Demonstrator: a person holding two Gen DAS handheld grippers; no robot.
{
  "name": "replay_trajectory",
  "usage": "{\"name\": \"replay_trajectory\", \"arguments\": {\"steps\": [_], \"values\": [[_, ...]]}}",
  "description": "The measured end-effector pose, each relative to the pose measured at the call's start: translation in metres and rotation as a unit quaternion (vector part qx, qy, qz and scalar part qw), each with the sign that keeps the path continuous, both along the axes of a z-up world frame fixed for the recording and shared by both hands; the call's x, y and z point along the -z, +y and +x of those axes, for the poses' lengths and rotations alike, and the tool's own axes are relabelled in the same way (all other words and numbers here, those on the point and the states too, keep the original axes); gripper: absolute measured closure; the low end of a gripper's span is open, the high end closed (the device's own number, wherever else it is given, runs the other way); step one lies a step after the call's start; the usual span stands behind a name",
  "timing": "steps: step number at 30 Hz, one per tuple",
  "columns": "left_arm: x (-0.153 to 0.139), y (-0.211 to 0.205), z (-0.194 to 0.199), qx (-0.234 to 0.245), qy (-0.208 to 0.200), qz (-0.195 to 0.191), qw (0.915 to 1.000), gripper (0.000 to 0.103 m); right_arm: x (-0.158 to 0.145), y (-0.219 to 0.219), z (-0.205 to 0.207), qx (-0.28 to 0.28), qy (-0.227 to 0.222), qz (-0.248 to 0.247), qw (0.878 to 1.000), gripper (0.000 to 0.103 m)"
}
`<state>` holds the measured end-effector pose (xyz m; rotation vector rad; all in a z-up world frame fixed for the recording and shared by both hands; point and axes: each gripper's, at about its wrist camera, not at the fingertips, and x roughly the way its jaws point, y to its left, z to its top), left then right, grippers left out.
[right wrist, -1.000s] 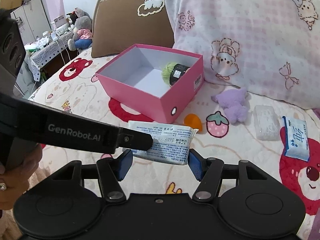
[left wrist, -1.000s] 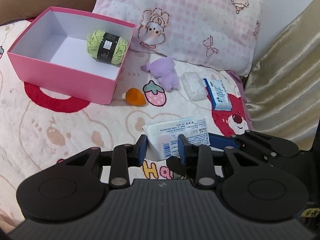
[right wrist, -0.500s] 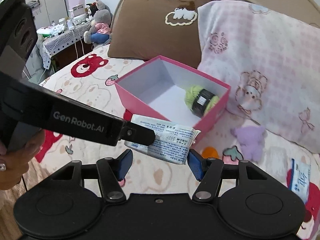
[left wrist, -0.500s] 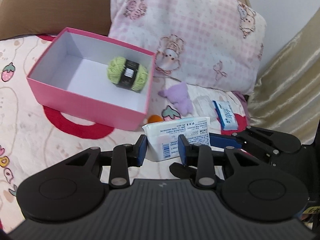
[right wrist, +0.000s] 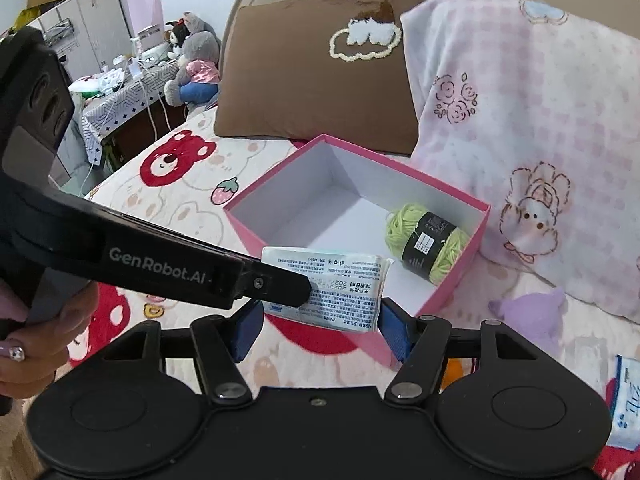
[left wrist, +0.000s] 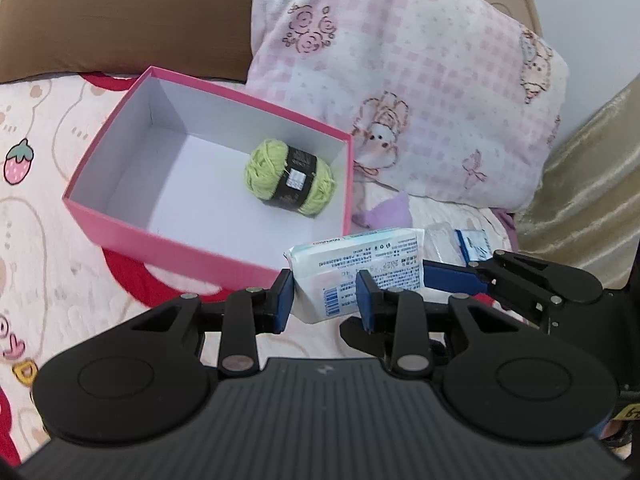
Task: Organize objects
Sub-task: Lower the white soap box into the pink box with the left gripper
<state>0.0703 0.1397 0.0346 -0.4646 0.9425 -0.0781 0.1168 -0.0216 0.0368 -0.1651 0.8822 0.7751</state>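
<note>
The white plastic-wrapped pack with small printed text [left wrist: 356,270] hangs at lower centre of both views, right at the near corner of the pink cardboard box [left wrist: 120,232] on the bed [left wrist: 36,264], not yet inside it. The left tongs [left wrist: 325,298] are nearly closed and pinch one end of the pack. The right tongs' [right wrist: 320,324] blue pads stand on either side of its other end and are opening; I cannot tell if they press on it. Done so far, I judge: only 1 item, the green yarn ball with a black label [left wrist: 290,182], lies in the box. Left outside, at the right of the frames: a lilac plush toy [right wrist: 532,314], a small orange thing [right wrist: 454,372], a blue-and-white packet [left wrist: 476,244] and a clear packet [left wrist: 440,238].
</note>
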Motion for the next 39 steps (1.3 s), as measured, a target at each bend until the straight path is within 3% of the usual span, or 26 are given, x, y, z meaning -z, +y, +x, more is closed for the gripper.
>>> {"name": "replay_trajectory", "arguments": {"steps": [3,6,11,17,23,29,34,37,39], "values": [[0.009,0.01,0.024,0.002,0.013,-0.004,0.9999,0.072,0.008,0.006,0.023,0.004,0.02,-0.005,1.0,0.034],[0.02,0.016,0.044,-0.005,-0.009,0.028,0.9996,0.071,0.024,0.015,0.061,0.024,0.073,0.006,0.997,0.034],[0.047,0.043,0.071,-0.039,0.007,0.003,0.9992,0.071,0.05,0.032,0.097,0.034,0.098,0.01,0.995,0.036],[0.078,0.064,0.103,-0.039,0.04,-0.003,0.9985,0.071,0.083,0.049,0.118,0.036,0.107,-0.006,0.994,0.042],[0.096,0.081,0.13,-0.035,0.066,0.026,0.9968,0.071,0.106,0.072,0.14,0.053,0.111,-0.005,0.992,0.047],[0.112,0.104,0.158,-0.04,0.091,0.039,0.9943,0.071,0.125,0.096,0.166,0.072,0.145,-0.007,0.987,0.048],[0.12,0.122,0.166,-0.062,0.093,0.033,0.9932,0.071,0.132,0.109,0.186,0.091,0.168,0.005,0.981,0.05],[0.125,0.124,0.172,-0.08,0.065,0.043,0.9937,0.071,0.135,0.115,0.197,0.096,0.166,-0.002,0.981,0.052],[0.132,0.126,0.18,-0.089,0.073,0.04,0.9926,0.071,0.138,0.117,0.201,0.098,0.163,-0.008,0.982,0.052]]}}
